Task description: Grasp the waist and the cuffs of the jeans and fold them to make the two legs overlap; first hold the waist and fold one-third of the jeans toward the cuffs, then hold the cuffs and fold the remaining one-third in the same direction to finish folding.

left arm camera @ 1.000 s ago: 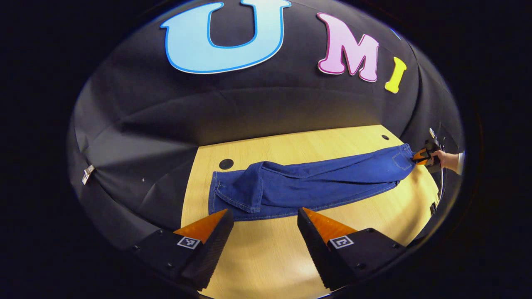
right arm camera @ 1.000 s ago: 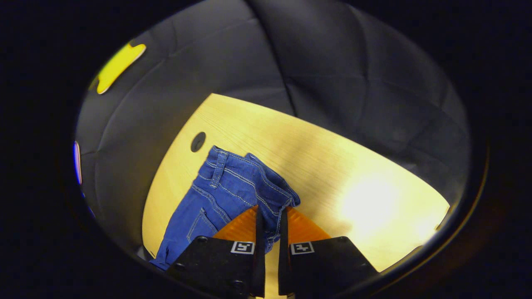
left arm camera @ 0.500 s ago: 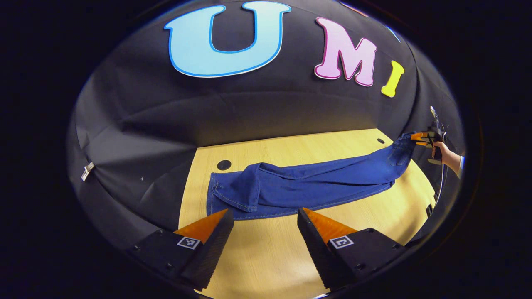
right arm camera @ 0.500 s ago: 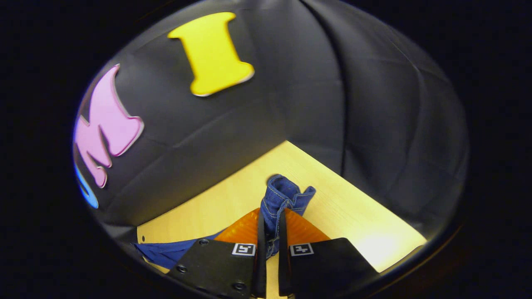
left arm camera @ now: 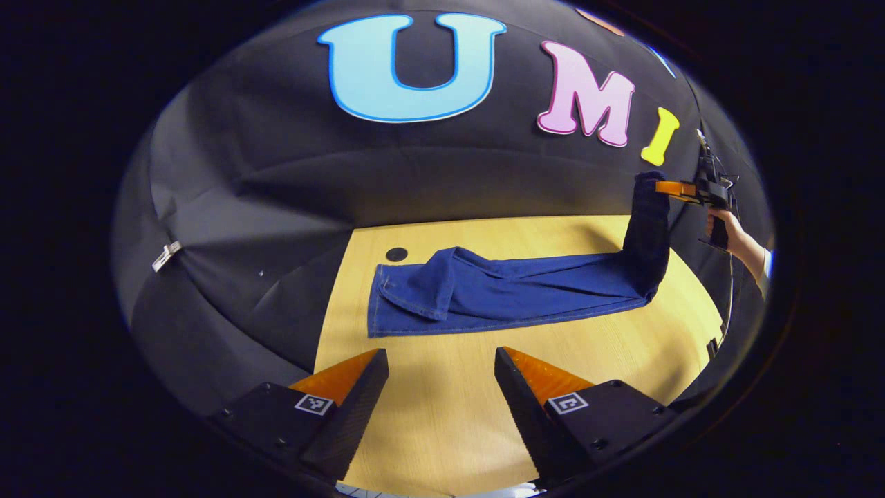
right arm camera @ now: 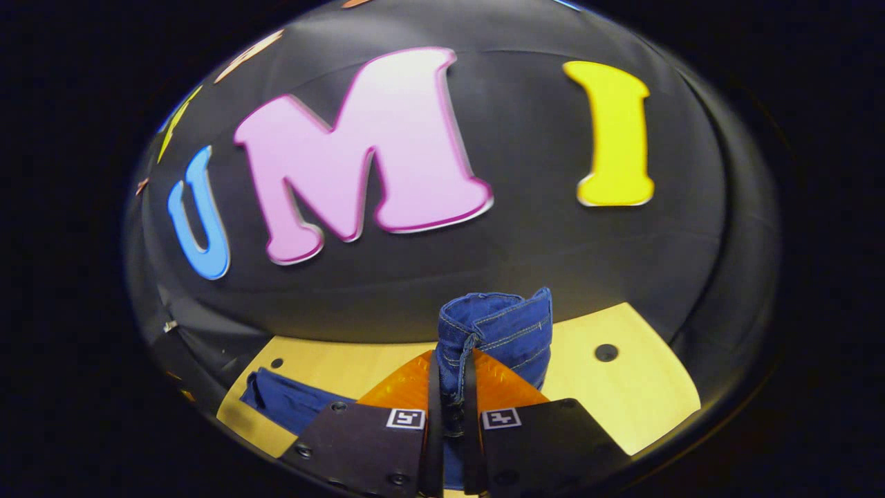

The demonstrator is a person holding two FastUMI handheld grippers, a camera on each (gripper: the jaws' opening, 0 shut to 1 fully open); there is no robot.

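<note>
Your right gripper (right arm camera: 448,387) pinches the waist (right arm camera: 494,325) of the jeans (left arm camera: 511,290), lifted high above the table (left arm camera: 442,415); the legs lie flat on the wood. Your left gripper (left arm camera: 441,387) hovers near the cuffs (left arm camera: 387,304), jaws spread, holding nothing. With the cuffs unpinned, pulling the waist across could drag the legs out of line. No containers are in sight.

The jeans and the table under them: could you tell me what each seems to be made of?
The jeans look like blue denim, matte, with pale contrast stitching along seams and hem. The table looks like light wood or wood-look laminate: fine straight grain, a slight sheen.
</note>
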